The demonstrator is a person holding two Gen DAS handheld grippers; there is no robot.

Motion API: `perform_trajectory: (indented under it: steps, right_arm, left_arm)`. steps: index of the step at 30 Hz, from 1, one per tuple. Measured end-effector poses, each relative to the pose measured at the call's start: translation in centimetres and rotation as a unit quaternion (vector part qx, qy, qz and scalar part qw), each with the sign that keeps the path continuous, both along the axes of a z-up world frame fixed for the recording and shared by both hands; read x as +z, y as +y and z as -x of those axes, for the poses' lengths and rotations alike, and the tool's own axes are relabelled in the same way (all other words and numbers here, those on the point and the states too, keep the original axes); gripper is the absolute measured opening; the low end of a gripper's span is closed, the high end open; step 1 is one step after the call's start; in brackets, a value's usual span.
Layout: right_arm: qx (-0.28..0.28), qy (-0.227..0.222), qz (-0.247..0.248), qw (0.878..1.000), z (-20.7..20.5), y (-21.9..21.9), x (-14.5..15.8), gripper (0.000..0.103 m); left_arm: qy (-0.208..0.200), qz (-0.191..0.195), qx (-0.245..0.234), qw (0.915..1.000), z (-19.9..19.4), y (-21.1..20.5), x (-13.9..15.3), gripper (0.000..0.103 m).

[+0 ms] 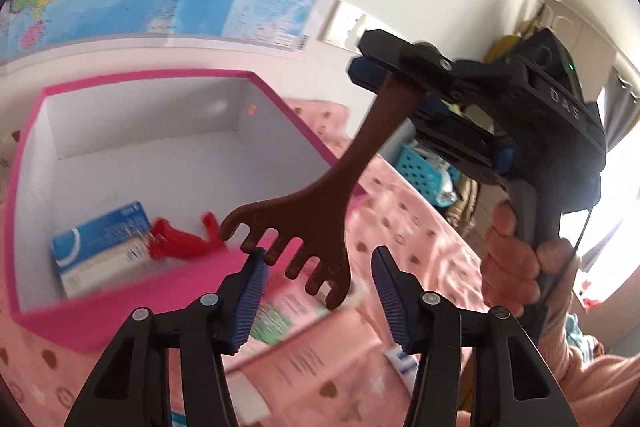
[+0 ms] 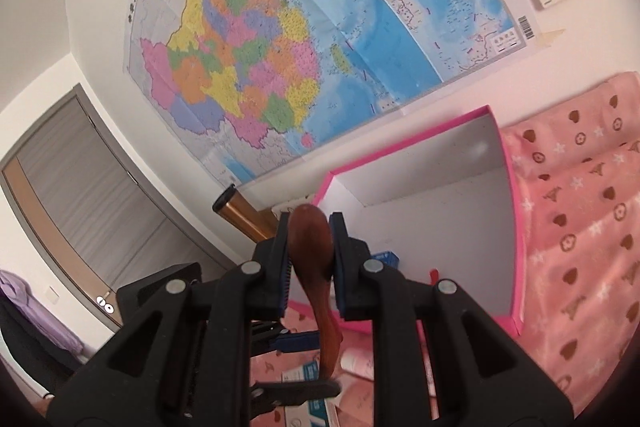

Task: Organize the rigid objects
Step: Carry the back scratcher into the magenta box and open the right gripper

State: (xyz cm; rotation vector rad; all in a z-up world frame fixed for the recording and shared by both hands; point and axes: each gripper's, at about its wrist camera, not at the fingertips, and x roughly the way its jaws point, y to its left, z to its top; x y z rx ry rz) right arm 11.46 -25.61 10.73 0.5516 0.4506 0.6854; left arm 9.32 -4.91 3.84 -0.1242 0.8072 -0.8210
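A brown wooden back scratcher (image 1: 320,203) hangs in the air with its comb-like head down. My right gripper (image 1: 384,75) is shut on its handle end; the handle also shows between its pads in the right wrist view (image 2: 311,247). My left gripper (image 1: 318,287) is open just below the scratcher's teeth, empty. A pink box with a white inside (image 1: 120,163) stands on the bed at left; it also shows in the right wrist view (image 2: 440,211). A blue-white carton (image 1: 104,251) and a red object (image 1: 180,239) lie in it.
A pink patterned bedspread (image 2: 580,227) covers the bed. A pink tube (image 1: 312,355) and a small blue-white box (image 1: 402,363) lie under my left gripper. A blue basket (image 1: 424,171) stands beyond the bed. A map (image 2: 280,47) hangs on the wall.
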Motion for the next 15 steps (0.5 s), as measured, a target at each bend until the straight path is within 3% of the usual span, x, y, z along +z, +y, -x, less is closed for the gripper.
perform_trajectory:
  steps: [6, 11, 15]
  right_arm:
    - [0.003, 0.019, -0.026, 0.999, -3.0, -0.6, -0.7, 0.019]
    - [0.004, 0.038, -0.031, 0.999, -5.0, -0.8, -2.1, 0.019]
    - [-0.005, 0.060, -0.005, 0.998, -6.4, -0.4, -3.6, 0.020]
  left_arm:
    - [0.006, -0.018, 0.030, 0.9994, -3.2, 1.0, -0.1, 0.047]
    - [0.002, -0.063, 0.058, 0.9963, -5.1, 0.9, -0.8, 0.047]
    - [0.018, -0.092, 0.069, 0.9932, -6.4, 0.5, -2.3, 0.047]
